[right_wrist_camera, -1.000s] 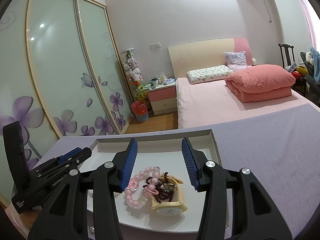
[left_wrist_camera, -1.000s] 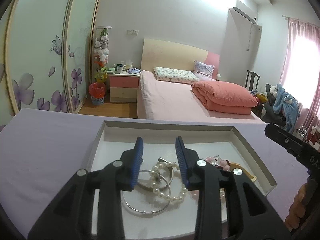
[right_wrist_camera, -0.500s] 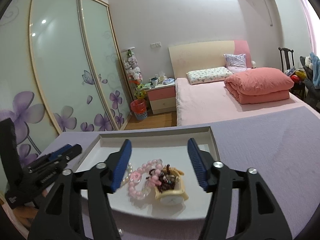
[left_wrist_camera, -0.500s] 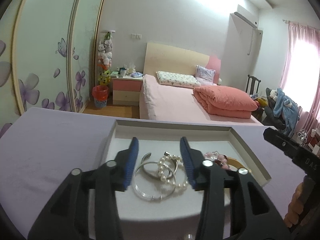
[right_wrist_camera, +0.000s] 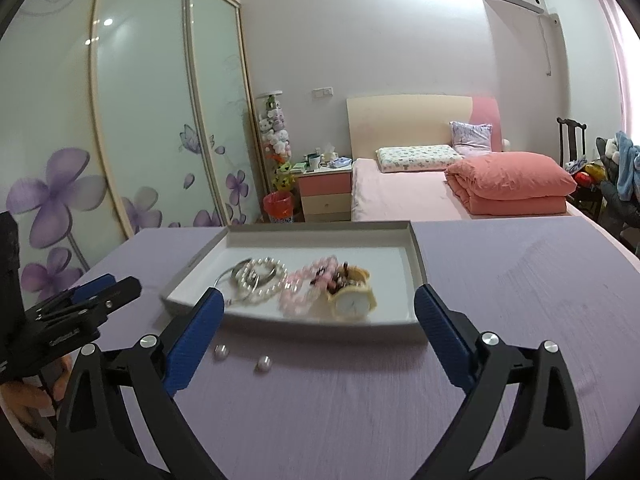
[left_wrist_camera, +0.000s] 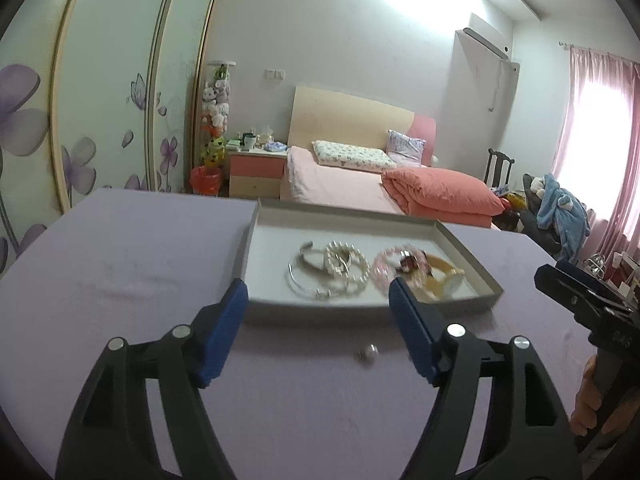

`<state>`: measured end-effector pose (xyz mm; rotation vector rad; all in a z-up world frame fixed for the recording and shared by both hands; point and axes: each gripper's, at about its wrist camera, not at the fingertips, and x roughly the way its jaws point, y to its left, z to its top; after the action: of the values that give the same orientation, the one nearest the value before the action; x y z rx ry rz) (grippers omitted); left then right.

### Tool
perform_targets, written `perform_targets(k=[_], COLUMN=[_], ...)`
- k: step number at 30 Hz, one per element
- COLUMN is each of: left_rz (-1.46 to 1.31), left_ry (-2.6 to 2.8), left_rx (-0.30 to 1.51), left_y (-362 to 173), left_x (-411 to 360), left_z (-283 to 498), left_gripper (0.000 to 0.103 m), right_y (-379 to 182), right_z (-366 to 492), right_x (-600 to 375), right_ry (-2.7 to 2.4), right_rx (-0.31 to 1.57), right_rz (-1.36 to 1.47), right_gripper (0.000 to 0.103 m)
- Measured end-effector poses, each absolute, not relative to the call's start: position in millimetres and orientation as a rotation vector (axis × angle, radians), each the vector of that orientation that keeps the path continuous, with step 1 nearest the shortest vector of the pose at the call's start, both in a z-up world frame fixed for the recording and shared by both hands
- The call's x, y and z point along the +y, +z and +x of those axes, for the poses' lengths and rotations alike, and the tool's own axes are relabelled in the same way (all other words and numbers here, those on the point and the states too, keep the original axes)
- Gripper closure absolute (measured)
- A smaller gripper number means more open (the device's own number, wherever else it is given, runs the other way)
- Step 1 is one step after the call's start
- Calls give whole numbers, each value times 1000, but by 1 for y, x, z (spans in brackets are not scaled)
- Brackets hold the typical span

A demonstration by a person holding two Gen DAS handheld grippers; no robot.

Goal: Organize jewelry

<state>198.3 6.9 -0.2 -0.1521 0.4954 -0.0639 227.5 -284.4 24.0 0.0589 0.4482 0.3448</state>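
Note:
A shallow white tray [left_wrist_camera: 260,248] [right_wrist_camera: 416,256] lies on the purple table. In it are a silver bangle [left_wrist_camera: 304,280], a pearl bracelet [left_wrist_camera: 348,266] [right_wrist_camera: 260,276], a pink bead bracelet [left_wrist_camera: 386,264] [right_wrist_camera: 304,284] and a cream watch [right_wrist_camera: 354,300] [left_wrist_camera: 440,276]. Two loose pearl studs [right_wrist_camera: 221,352] [right_wrist_camera: 264,364] rest on the table in front of the tray; the left wrist view shows one stud [left_wrist_camera: 368,354]. My left gripper [left_wrist_camera: 318,300] and right gripper [right_wrist_camera: 316,312] hover short of the tray, jaws opening, nothing between them.
Beyond the table's far edge stand a bed with a folded salmon quilt [left_wrist_camera: 440,196], a pink nightstand [right_wrist_camera: 324,192], a red bin [left_wrist_camera: 205,180] and sliding wardrobe doors [right_wrist_camera: 152,120]. A person's hand [left_wrist_camera: 592,396] holds the right gripper's handle.
Both grippers have drawn back from over the tray to the table in front of it, and both sets of jaws have widened. The jewelry stayed in the tray.

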Motion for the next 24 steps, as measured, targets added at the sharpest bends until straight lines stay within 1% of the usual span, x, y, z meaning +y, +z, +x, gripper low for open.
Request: perform_targets(k=[6, 12, 15, 17, 18, 20, 22, 24], left_rz=[-149, -110, -77, -63, -63, -64, -89, -97], left_ry=[-79, -89, -88, -87, -90, -91, -101, -93], left_rx=[528, 618, 675, 729, 745, 785, 820, 835], left_y=[-7, -20, -28, -37, -40, -48, -54, -57], left_x=[-4, -22, -34, -40, -42, -44, -43, -44], left_z=[191, 207, 219, 229, 232, 239, 246, 250], left_gripper=[29, 30, 38, 48, 50, 58, 62, 63], right_y=[19, 13, 10, 8, 7, 4, 1, -2], right_z=[200, 191, 190, 193, 193, 193, 194, 196], right_x=[-290, -301, -306, -307, -308, -309, -309, -309], right_ry=[334, 319, 314, 311, 312, 314, 315, 316], right_rx=[450, 462, 470, 474, 475, 479, 485, 494], right_rz=[50, 67, 81, 89, 93, 98, 101, 106], right_gripper=[5, 5, 5, 5, 5, 5, 5, 5])
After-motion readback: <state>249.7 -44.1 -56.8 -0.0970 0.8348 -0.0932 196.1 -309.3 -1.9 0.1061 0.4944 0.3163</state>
